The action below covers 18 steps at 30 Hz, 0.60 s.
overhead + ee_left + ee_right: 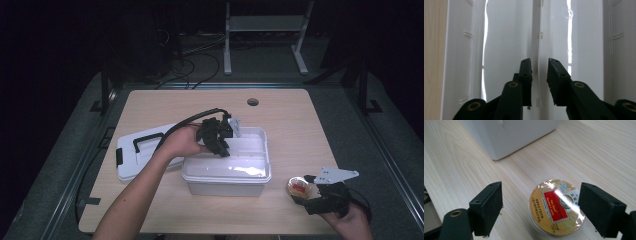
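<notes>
On the counter (290,120) we see a white lid (131,157) at left. Beside it, our left gripper (539,75) reaches into the open white bin (227,175), fingers narrowly apart astride its thin divider (539,30). Our right gripper (540,212) holds its fingers wide around the round tin (556,206), not touching it.

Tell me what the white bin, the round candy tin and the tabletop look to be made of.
White bin: glossy plastic, likely; bright glare streaks. Round candy tin: probably metal, shiny printed gold lid with reflections. Tabletop: pale wood or wood-look laminate, matte, visible grain.
</notes>
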{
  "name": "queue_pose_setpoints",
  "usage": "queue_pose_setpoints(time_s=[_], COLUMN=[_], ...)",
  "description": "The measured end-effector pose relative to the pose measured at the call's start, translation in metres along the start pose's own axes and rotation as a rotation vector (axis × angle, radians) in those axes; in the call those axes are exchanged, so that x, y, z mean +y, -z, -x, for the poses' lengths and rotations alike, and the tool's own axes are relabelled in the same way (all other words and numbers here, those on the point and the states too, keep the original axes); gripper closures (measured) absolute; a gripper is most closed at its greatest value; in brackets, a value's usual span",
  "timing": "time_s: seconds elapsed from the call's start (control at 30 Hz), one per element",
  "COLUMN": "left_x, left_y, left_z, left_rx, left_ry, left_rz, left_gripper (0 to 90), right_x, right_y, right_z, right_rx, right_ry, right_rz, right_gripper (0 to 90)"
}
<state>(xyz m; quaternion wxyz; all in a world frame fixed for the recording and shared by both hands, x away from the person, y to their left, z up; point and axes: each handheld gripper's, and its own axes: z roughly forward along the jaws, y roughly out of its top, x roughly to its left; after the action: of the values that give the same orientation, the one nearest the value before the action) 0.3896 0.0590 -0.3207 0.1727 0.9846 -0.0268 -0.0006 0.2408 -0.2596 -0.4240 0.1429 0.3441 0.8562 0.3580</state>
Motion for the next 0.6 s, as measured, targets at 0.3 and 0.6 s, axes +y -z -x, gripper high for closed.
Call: queue_pose_setpoints(time_s=[0.3, 0.6], left_x=[0.0044, 0.006], left_y=[-0.0048, -0.0037], left_z=[-0.0064, -0.0076], left_rx=[-0.037, -0.049], left_ry=[0.003, 0.007], left_rz=[-0.037, -0.045], left_gripper=[88.4, 89.0], right_x=[-0.0008, -0.0012], right_y=[0.0007, 0.0007], right_z=[0.0012, 0.0012], right_rx=[-0.001, -0.001], right_ry=[0.0, -0.004], right_rz=[0.005, 0.004], right_gripper=[19.0, 19.0])
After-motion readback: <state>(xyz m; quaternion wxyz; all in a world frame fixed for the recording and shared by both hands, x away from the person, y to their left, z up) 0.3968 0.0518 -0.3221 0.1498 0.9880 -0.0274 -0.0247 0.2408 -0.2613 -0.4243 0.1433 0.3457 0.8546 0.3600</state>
